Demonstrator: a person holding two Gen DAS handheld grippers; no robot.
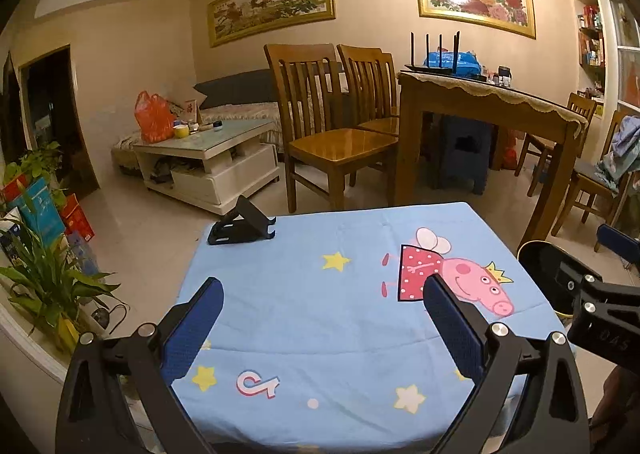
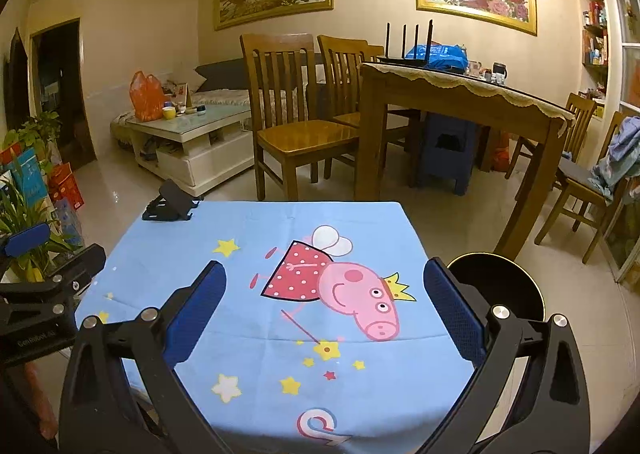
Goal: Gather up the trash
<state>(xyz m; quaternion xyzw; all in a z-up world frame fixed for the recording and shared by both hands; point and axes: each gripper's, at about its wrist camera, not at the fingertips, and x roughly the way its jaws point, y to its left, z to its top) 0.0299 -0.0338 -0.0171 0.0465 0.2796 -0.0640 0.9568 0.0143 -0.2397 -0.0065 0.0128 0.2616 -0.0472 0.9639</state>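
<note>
My left gripper is open and empty above a small table covered with a blue cartoon-pig cloth. My right gripper is open and empty above the same cloth. A round black bin with a yellow rim stands on the floor beside the table's right edge; it also shows in the left wrist view, partly hidden by the right gripper's body. No loose trash shows on the cloth. A black folding phone stand sits at the far left corner, also in the right wrist view.
Beyond the table stand wooden chairs, a wooden dining table with a router, and a white coffee table with an orange bag. Potted plants and boxes line the left side.
</note>
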